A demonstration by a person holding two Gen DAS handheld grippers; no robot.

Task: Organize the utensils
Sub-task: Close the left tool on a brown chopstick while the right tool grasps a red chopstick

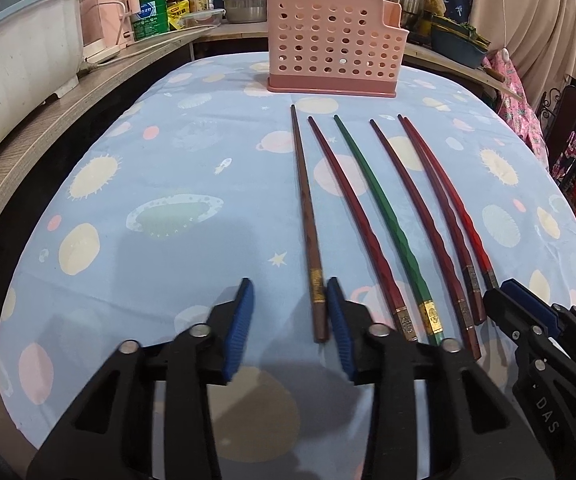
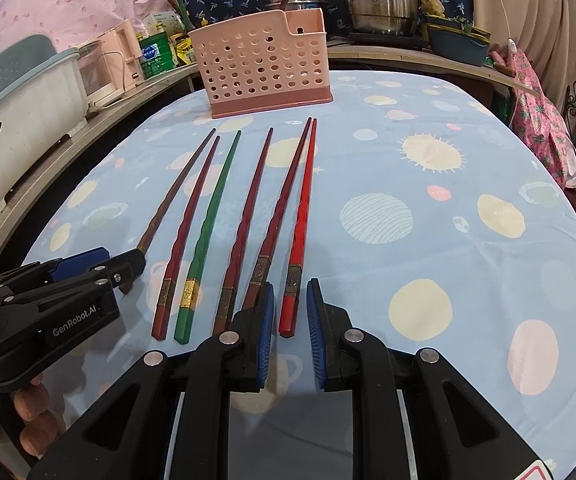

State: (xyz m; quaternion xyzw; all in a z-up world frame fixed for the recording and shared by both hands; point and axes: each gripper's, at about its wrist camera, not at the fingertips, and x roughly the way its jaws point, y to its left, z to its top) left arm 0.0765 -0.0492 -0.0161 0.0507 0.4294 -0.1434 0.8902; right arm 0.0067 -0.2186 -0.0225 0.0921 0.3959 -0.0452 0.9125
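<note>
Left claw (image 1: pixel 290 312) gapes around the brown chopstick (image 1: pixel 306 216), one pad touching; right claw (image 2: pixel 290 312) straddles the red chopstick (image 2: pixel 302 216), pads apart. Tabletop's (image 2: pixel 448 280) right side lies bare.

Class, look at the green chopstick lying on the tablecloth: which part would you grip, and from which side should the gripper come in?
Grip the green chopstick at its thick, gold-banded near end, coming from above with jaws across its width. It lies flat, and neighbours on both sides leave only narrow gaps, probably widest there.

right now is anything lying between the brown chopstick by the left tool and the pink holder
Nothing visible does. The brown chopstick points toward the pink utensil holder, with only bare tablecloth between them. The other chopsticks lie off to its right, and the left tool already straddles its near end.
</note>
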